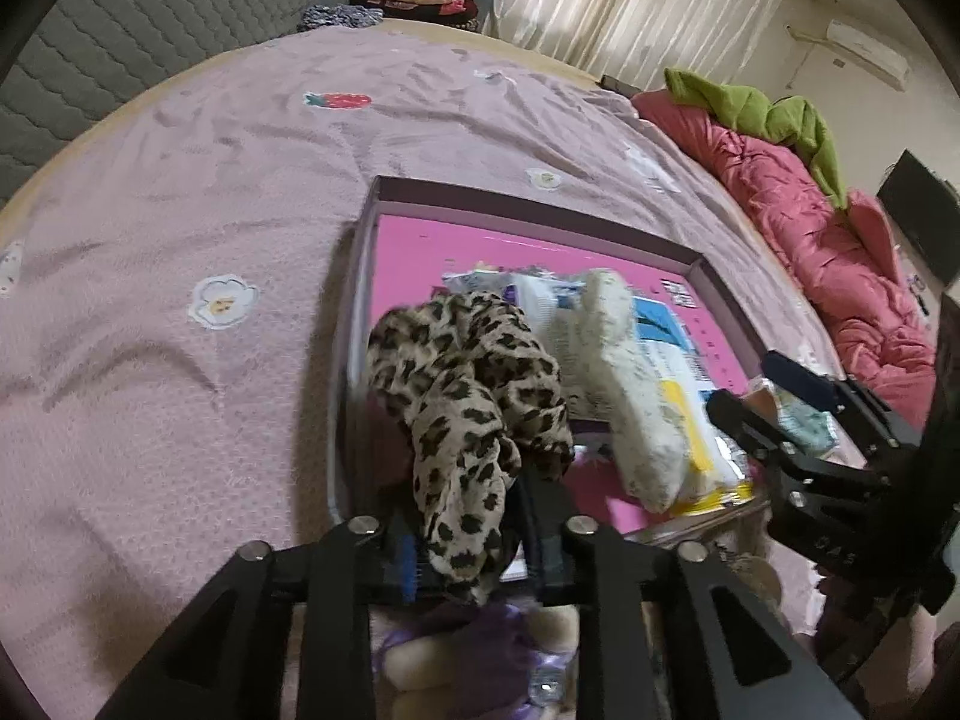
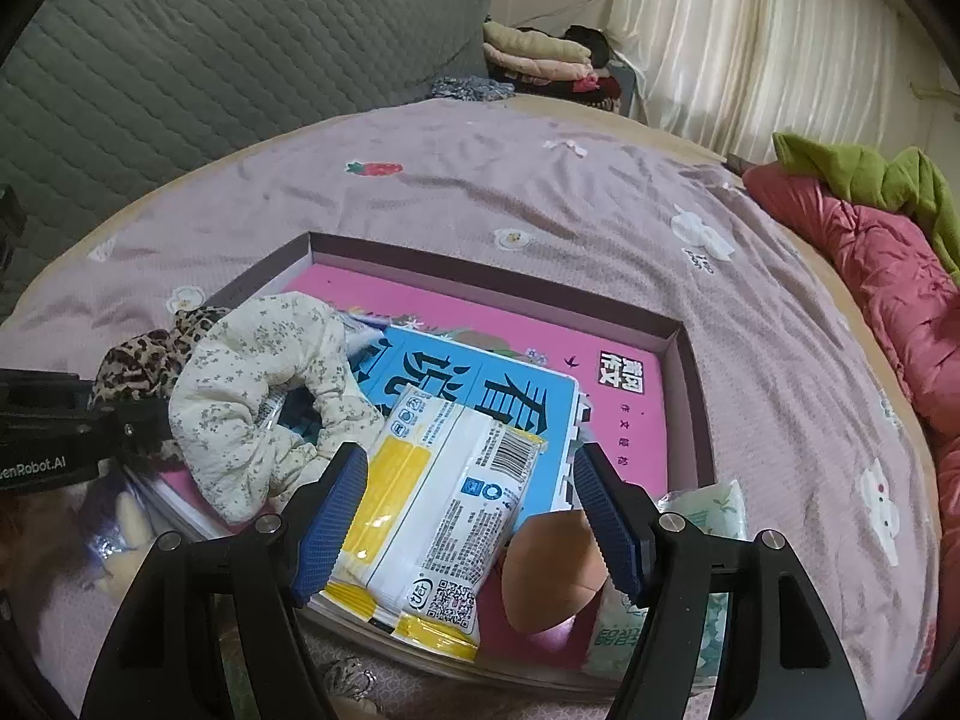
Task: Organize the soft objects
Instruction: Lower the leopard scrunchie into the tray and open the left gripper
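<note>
In the left wrist view a leopard-print scrunchie (image 1: 468, 384) lies over the near left corner of a shallow box (image 1: 540, 204). Its tail hangs between the fingers of my left gripper (image 1: 471, 540), whose jaws stand a little apart and loose around the fabric. A cream floral scrunchie (image 2: 264, 396) rests in the box on a blue book (image 2: 480, 384). My right gripper (image 2: 471, 516) is open wide around a white and yellow packet (image 2: 432, 510), which its right pad (image 2: 606, 522) does not touch. A beige egg-shaped sponge (image 2: 552, 570) lies beside the packet.
The box sits on a mauve bedspread (image 1: 210, 180). A green tissue pack (image 2: 708, 510) lies at the box's near right corner and a purple plush item (image 1: 480, 642) under my left gripper. A pink quilt (image 2: 888, 276), folded clothes (image 2: 540, 54) and a grey headboard (image 2: 180, 60) border the bed.
</note>
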Demonstrator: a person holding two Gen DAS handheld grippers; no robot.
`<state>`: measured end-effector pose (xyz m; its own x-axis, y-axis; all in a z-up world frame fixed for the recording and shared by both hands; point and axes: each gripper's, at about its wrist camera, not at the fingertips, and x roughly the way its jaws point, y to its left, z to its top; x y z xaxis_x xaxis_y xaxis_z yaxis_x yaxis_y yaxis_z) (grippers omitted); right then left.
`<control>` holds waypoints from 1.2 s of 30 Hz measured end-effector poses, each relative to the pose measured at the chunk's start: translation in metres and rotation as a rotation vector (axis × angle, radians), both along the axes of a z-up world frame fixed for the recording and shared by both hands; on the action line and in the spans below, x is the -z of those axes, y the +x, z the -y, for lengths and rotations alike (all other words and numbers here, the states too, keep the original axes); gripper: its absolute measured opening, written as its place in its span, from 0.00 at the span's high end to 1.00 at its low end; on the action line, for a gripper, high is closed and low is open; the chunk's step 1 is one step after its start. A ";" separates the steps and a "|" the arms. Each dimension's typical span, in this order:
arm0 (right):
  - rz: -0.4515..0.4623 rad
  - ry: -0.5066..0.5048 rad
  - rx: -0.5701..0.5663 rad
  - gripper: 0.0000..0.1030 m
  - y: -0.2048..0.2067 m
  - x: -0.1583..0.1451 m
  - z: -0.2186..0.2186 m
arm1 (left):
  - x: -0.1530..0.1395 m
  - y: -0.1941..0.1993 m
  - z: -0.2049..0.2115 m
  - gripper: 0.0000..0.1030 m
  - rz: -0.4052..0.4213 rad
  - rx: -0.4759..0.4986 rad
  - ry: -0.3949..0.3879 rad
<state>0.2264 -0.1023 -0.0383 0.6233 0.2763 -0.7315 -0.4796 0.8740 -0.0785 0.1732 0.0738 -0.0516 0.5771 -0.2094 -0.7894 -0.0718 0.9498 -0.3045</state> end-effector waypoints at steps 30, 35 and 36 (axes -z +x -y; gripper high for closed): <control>0.017 -0.007 0.002 0.29 -0.001 -0.005 0.001 | -0.019 -0.005 -0.013 0.55 0.082 -0.076 0.022; 0.019 -0.007 0.003 0.29 0.000 -0.005 0.001 | -0.024 -0.008 -0.019 0.55 0.091 -0.098 0.032; 0.019 -0.007 0.003 0.29 -0.001 -0.005 0.002 | -0.026 -0.009 -0.022 0.55 0.090 -0.101 0.018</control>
<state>0.2258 -0.1042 -0.0338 0.6380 0.2692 -0.7214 -0.4753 0.8748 -0.0940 0.1642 0.0957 -0.0260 0.6633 -0.1326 -0.7365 -0.1404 0.9446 -0.2966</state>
